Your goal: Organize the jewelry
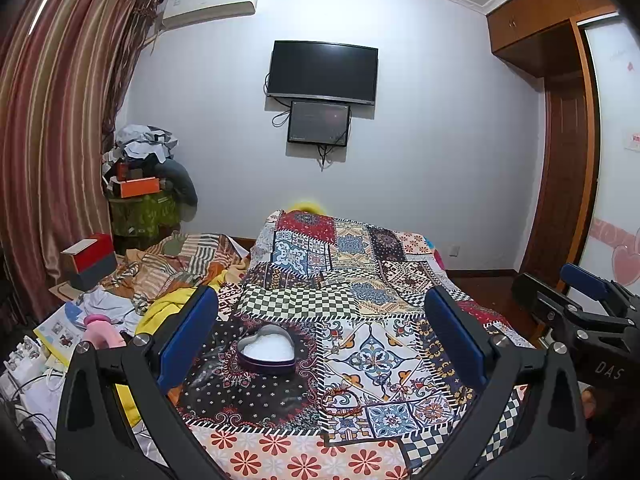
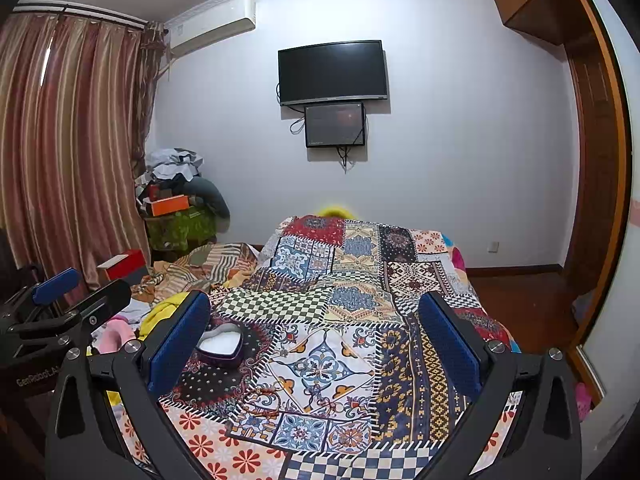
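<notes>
Both grippers hover with fingers spread wide and empty over a patchwork quilt (image 2: 360, 280) on the bed. A red cord bracelet (image 2: 280, 398) lies flat between and just ahead of the right gripper (image 2: 316, 344), its nearer hand; the open heart-shaped tin (image 1: 266, 350) sits far-left of it, centred before the left gripper (image 1: 320, 344)

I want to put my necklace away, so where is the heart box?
The heart-shaped box sits open on the patchwork bedspread, on its dark dotted patch. In the left wrist view it lies between the fingers, nearer the left one; in the right wrist view, beside the left finger.
</notes>
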A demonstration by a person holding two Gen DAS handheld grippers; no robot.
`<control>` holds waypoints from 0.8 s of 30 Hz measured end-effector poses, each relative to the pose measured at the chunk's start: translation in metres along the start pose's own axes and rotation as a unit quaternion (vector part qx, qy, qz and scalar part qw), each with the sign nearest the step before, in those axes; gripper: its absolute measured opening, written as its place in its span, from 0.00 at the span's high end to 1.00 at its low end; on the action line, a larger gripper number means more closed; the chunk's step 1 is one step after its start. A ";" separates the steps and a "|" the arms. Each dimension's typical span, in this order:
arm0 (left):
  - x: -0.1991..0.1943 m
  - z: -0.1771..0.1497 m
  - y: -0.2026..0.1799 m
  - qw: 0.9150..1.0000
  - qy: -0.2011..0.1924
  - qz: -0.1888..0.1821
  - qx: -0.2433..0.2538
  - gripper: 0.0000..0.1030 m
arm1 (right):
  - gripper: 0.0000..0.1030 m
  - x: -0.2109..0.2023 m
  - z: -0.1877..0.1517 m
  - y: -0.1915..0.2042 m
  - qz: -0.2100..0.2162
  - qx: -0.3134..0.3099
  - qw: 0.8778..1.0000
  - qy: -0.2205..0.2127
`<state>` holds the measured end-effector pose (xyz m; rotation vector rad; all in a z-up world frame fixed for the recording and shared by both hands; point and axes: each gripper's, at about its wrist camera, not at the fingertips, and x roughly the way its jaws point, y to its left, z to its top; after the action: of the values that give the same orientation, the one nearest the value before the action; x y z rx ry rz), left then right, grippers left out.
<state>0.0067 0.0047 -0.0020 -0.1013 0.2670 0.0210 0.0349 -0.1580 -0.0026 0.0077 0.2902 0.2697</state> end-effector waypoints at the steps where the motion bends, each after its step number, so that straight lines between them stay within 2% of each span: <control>1: 0.000 0.000 0.000 1.000 0.000 0.000 0.000 0.00 | 0.00 0.000 0.000 0.000 0.000 0.000 1.000 0.000; 24: 0.007 -0.004 0.003 1.000 0.010 0.000 -0.002 0.00 | 0.00 0.009 -0.004 -0.003 -0.006 -0.004 1.000 0.011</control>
<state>0.0126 0.0069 -0.0077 -0.1060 0.2864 0.0210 0.0425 -0.1589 -0.0094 -0.0043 0.3119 0.2590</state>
